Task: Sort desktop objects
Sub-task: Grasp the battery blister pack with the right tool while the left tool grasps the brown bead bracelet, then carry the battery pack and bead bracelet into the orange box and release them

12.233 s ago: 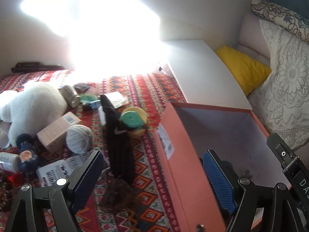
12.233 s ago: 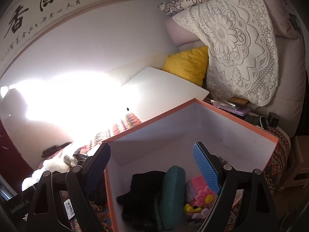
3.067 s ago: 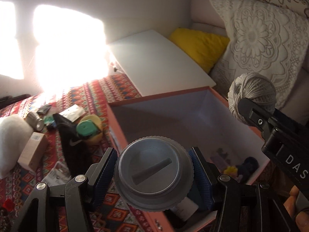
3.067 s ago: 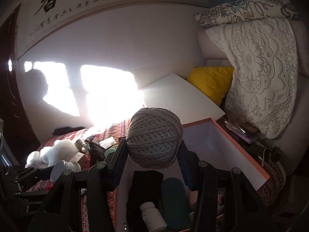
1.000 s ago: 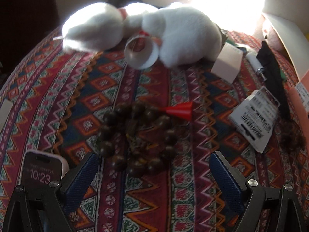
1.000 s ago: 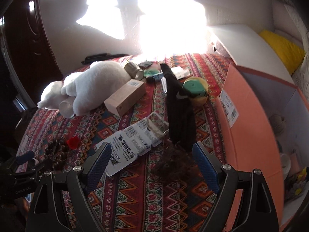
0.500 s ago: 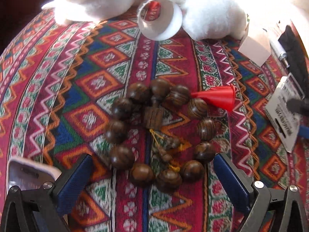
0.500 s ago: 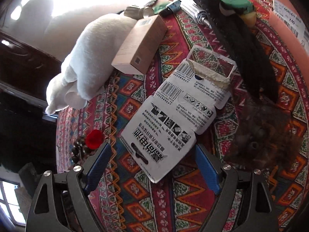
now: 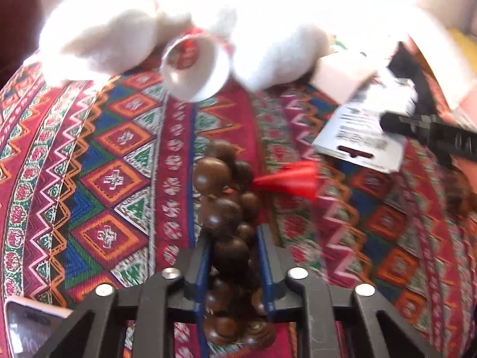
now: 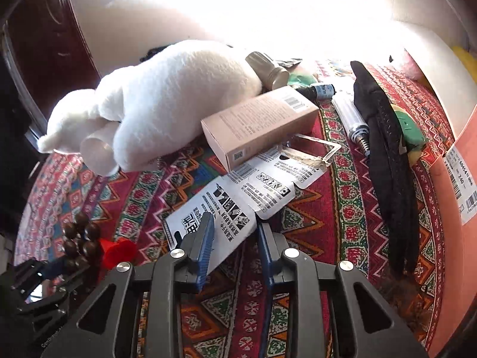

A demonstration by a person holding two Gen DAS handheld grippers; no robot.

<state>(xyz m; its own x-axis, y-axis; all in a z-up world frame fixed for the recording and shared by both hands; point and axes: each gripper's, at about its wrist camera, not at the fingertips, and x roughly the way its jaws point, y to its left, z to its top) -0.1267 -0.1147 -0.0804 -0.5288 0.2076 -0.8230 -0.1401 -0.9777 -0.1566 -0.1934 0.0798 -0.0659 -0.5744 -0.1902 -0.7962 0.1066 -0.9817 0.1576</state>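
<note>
A brown wooden bead bracelet [image 9: 220, 179] lies bunched on the patterned cloth, and my left gripper [image 9: 234, 235] is shut on its near beads. A red cone [image 9: 292, 179] lies against the bracelet's right side. In the right wrist view the bracelet [image 10: 80, 238] and the cone [image 10: 119, 252] show at the lower left. My right gripper [image 10: 235, 223] is low over a white printed card [image 10: 238, 191]. Its jaws are closing with the card's near corner between them, and the pads do not visibly press it.
A white plush toy [image 10: 167, 95], a beige carton [image 10: 262, 122], a long black strap [image 10: 387, 149] and small bottles crowd the cloth. The orange box [image 10: 456, 208] stands at the right. A phone [image 9: 26, 328] lies near left, a white cup [image 9: 193, 68] by the plush.
My left jaws closed on the bracelet and bunched its ring of beads into a column. My right gripper dropped toward the printed card and its jaws narrowed around the card's corner.
</note>
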